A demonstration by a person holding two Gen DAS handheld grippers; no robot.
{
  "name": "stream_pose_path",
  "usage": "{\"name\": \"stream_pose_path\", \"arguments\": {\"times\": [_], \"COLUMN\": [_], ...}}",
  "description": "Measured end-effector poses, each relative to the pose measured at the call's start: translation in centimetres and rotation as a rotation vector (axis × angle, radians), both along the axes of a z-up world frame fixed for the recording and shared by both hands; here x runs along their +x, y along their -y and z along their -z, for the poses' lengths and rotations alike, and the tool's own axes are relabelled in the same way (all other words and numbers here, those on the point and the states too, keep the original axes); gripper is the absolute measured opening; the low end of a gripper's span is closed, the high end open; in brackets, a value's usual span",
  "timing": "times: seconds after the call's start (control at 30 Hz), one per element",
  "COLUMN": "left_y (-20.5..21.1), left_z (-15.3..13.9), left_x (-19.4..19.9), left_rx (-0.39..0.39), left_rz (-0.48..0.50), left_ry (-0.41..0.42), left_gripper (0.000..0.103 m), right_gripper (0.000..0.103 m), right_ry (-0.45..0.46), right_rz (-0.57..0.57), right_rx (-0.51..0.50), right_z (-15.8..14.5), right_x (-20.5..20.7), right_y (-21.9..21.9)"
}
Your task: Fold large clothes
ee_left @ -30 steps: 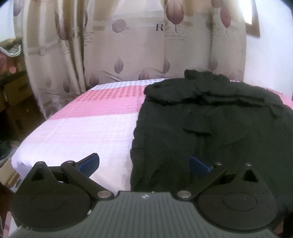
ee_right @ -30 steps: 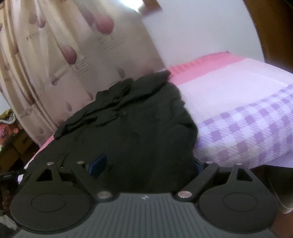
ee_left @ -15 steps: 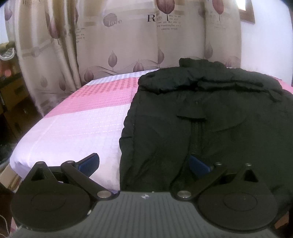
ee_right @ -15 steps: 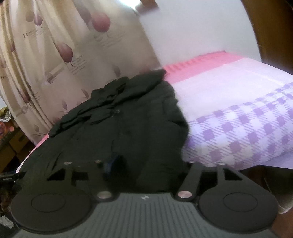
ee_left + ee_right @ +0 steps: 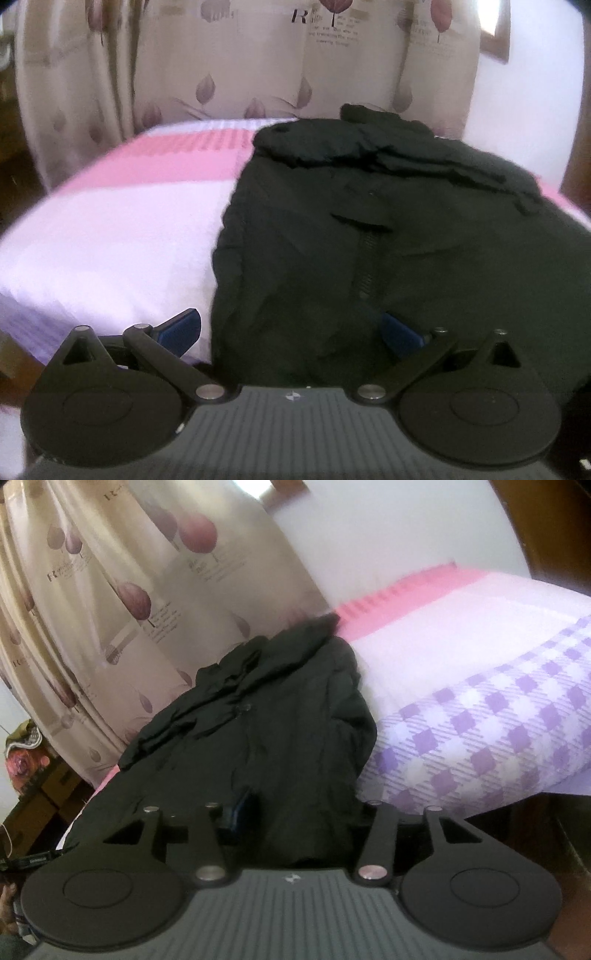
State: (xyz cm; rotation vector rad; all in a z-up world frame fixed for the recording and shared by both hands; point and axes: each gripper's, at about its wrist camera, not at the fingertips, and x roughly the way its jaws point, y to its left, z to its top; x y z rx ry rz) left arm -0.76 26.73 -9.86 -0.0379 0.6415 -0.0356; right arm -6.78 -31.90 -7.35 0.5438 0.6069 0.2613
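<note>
- Black jacket lies spread on the bed, its hem at the near edge.
- Left gripper: jaws wide open, straddling the jacket's hem corner, pads not pressing.
- Right gripper: jaws closing, jacket hem between them.

right tool's far pad hidden

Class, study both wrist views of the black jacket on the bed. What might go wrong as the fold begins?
1. The right gripper is closing on the jacket hem; it may pinch only the top layer.
2. The left gripper is open, straddling the jacket's side edge, so lifting now would be lopsided.
3. The hem hangs over the bed edge, so the jacket may slide off.
</note>
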Motion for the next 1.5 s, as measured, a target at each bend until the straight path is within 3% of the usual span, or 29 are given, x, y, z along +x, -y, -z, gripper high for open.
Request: {"name": "stream_pose_path", "arguments": {"times": [0.23,0.33,0.6,0.7,0.87,0.9,0.97,1.0,1.03,1.1,1.2,1.4,1.5], "left_y": [-2.9,-3.7,-5.1,-5.8,-5.2,-4.9,-4.8,-4.8,-4.8,-4.0,-2.8,-3.4,-2.8], "left_z": [1.5,2.1,2.2,1.7,2.8,3.1,3.5,3.6,3.4,2.2,-0.1,-3.8,-4.3], "left_x": [-0.1,-0.3,-0.6,-1.1,-0.9,-0.7,-0.4,-0.4,-0.6,-1.1,-2.1,-2.8,-2.6], "left_rx": [-0.243,-0.302,-0.343,-0.298,-0.335,-0.344,-0.392,-0.426,-0.447,-0.400,-0.325,-0.438,-0.412], "left_rz": [0.040,0.055,0.090,0.095,0.157,0.166,0.184,0.199,0.210,0.219,0.217,0.190,0.174], "left_ry": [-0.062,-0.069,-0.068,-0.058,-0.113,-0.129,-0.133,-0.128,-0.120,-0.087,-0.022,0.118,0.142], "left_gripper": [0.095,0.091,0.081,0.090,0.091,0.087,0.066,0.046,0.032,0.020,0.015,0.014,0.014], "right_gripper": [0.049,0.049,0.048,0.048,0.048,0.048,0.048,0.047,0.042,0.028,0.019,0.019,0.019], "right_ry": [0.000,0.005,0.010,0.041,0.027,0.023,0.010,0.007,0.004,-0.006,0.000,0.073,0.090], "right_rz": [-0.028,-0.032,-0.039,-0.056,-0.071,-0.068,-0.069,-0.073,-0.077,-0.087,-0.073,-0.067,-0.060], "right_rx": [0.005,0.039,0.037,0.041,0.075,0.090,0.100,0.090,0.073,0.045,0.067,0.250,0.332], "right_z": [0.0,0.6,0.6,0.2,0.9,1.0,1.1,1.0,0.9,0.5,-0.4,-2.0,-2.1], "right_x": [-0.3,-0.5,-1.0,-1.4,-1.1,-1.1,-1.1,-1.1,-1.1,-1.1,-1.2,-1.5,-1.3], "right_y": [-0.4,0.0,-0.2,-0.5,-0.4,-0.4,-0.5,-0.7,-0.9,-1.3,-1.5,-0.4,0.0]}}
